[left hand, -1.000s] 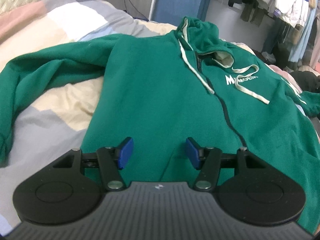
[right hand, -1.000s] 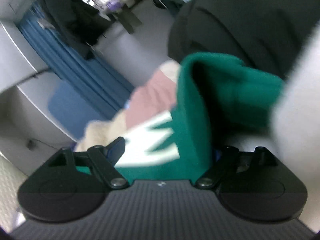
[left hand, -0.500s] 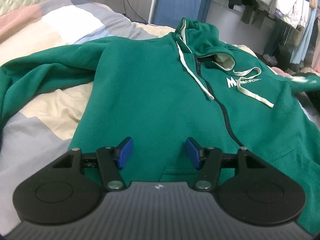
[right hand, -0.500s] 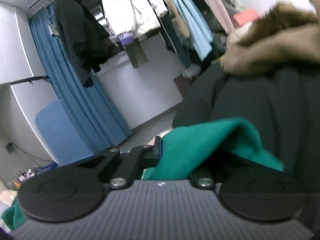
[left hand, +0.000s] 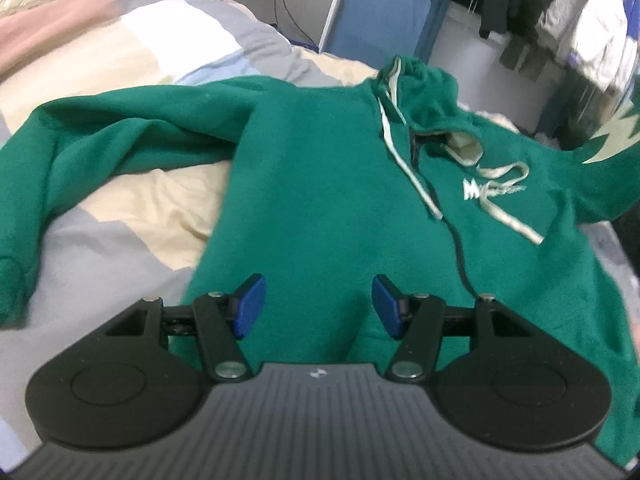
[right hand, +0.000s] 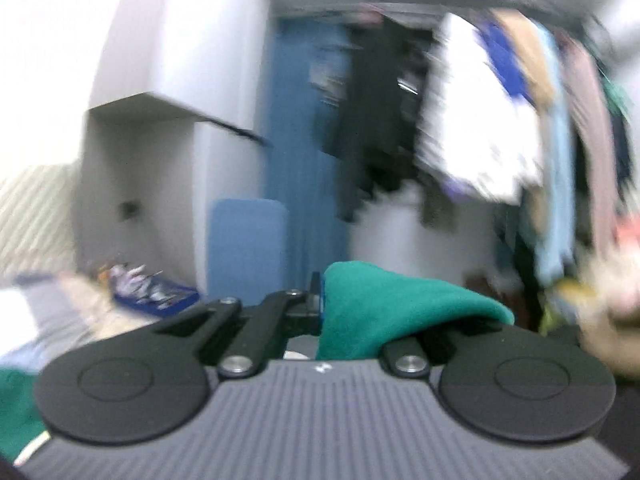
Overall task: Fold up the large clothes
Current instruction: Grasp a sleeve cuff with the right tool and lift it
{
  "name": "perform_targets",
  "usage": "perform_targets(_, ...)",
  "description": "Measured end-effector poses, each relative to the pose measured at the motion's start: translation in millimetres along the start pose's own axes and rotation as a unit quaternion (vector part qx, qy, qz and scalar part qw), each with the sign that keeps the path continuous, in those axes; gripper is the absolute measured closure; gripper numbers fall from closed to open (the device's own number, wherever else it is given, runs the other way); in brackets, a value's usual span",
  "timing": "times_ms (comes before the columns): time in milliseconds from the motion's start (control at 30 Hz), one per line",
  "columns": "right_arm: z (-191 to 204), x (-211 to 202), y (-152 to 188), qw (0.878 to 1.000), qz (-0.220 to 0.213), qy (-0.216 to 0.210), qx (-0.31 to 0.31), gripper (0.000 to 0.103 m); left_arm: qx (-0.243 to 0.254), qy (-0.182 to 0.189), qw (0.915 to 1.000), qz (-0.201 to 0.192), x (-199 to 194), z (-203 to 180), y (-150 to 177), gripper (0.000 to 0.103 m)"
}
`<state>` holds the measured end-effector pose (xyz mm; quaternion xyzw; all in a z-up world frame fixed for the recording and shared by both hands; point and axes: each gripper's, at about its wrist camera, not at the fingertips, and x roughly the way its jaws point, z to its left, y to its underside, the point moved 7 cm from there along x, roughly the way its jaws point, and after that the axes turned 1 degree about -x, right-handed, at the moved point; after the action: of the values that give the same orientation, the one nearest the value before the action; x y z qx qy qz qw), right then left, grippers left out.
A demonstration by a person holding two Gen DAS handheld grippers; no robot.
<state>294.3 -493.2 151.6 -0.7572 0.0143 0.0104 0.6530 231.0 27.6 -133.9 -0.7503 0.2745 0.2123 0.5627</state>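
Observation:
A green zip hoodie (left hand: 320, 184) lies face up on the bed, hood toward the far end, with white drawstrings (left hand: 404, 160) across its chest. Its left sleeve (left hand: 100, 148) is spread over the quilt. My left gripper (left hand: 318, 306) hovers open above the hoodie's lower front, nothing between its blue pads. The other sleeve (left hand: 608, 140), with a white zigzag print, is raised at the right edge of the left wrist view. My right gripper (right hand: 326, 306) is shut on that green sleeve cloth (right hand: 384, 304), held up in the air and pointing level at the room.
A patchwork quilt (left hand: 120, 60) in cream, grey and pink covers the bed. A blue chair back (left hand: 384, 20) stands beyond the hood. Several hanging clothes (right hand: 480, 120) fill a rack at the right, beside a blue curtain (right hand: 304, 140).
My right gripper closed on the green sleeve and rose sharply, rolling until it points level at the room. The sleeve's printed end now shows lifted at the right in the left wrist view.

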Motion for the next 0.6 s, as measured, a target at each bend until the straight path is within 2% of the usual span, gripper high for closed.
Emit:
perform_targets(133, 99, -23, -8, 0.994, -0.005, -0.050, -0.097, 0.096, -0.011, 0.018, 0.9996, -0.019, -24, 5, -5, 0.039)
perform_targets(267, 195, -44, 19, 0.981, 0.037, -0.106, -0.156, 0.096, -0.011, 0.031, 0.9988, -0.037, -39, 6, -9, 0.039)
perform_targets(400, 286, -65, 83, 0.951, 0.085, -0.162, -0.250, 0.096, -0.011, 0.041, 0.9977, -0.052, -47, 9, -12, 0.038)
perform_targets(467, 323, -78, 118, 0.931, 0.113, -0.192, -0.290, 0.096, -0.012, 0.054, 0.9970, -0.055, -49, 9, -13, 0.038)
perform_targets(600, 369, -97, 174, 0.909, 0.172, -0.236, -0.298, 0.097, 0.003, 0.069, 0.9955, -0.065, -47, 9, -13, 0.038)
